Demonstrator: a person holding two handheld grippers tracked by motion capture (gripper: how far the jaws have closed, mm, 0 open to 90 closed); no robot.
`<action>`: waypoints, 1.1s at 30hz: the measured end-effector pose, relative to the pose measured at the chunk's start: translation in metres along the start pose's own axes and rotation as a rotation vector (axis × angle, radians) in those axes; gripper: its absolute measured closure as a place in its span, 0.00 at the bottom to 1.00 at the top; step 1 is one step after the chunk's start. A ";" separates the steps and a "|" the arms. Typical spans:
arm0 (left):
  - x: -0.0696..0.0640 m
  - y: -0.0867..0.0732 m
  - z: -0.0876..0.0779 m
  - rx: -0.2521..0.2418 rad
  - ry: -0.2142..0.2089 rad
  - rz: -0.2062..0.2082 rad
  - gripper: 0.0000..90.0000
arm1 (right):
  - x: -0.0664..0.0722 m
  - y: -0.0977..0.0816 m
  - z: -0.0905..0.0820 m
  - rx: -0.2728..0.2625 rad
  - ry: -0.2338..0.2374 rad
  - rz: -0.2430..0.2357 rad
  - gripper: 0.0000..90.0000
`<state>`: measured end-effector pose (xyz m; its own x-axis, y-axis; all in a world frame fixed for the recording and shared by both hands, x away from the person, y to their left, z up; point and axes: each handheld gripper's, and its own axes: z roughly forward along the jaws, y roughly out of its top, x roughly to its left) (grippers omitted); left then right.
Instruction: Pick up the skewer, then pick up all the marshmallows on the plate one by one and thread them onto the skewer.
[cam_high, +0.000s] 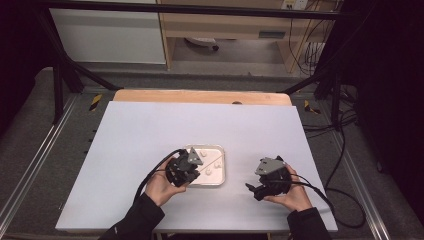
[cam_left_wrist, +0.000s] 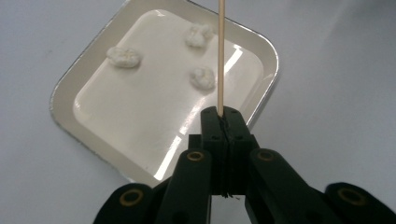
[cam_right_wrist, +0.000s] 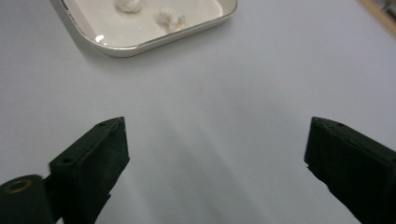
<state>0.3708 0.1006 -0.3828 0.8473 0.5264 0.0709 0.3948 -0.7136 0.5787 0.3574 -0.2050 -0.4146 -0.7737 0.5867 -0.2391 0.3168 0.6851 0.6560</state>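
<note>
We see the tray near the table's centre, three lumps lying in it. The left gripper sits over its left edge, its skewer reaching above the tray; the right gripper lies well right of it.

My left gripper, matt black plastic, pinches a smooth, pale wooden skewer above the tray, glossy white with a metallic rim; the three lumps inside it look rough, on a matt table.
</note>
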 end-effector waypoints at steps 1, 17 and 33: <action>0.002 -0.004 -0.002 -0.018 0.005 -0.014 0.99 | 0.000 -0.001 0.001 0.002 0.013 0.020 0.04; 0.015 -0.058 -0.035 -0.209 0.075 -0.161 0.99 | 0.002 0.013 0.001 -0.124 0.095 0.221 0.01; 0.025 -0.094 -0.049 -0.300 0.086 -0.237 0.99 | 0.006 0.054 0.041 -0.154 0.132 0.297 0.01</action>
<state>0.3377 0.2036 -0.3957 0.7070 0.7064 -0.0327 0.4437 -0.4071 0.7983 0.3930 -0.1467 -0.4101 -0.7276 0.6828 0.0662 0.4599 0.4139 0.7856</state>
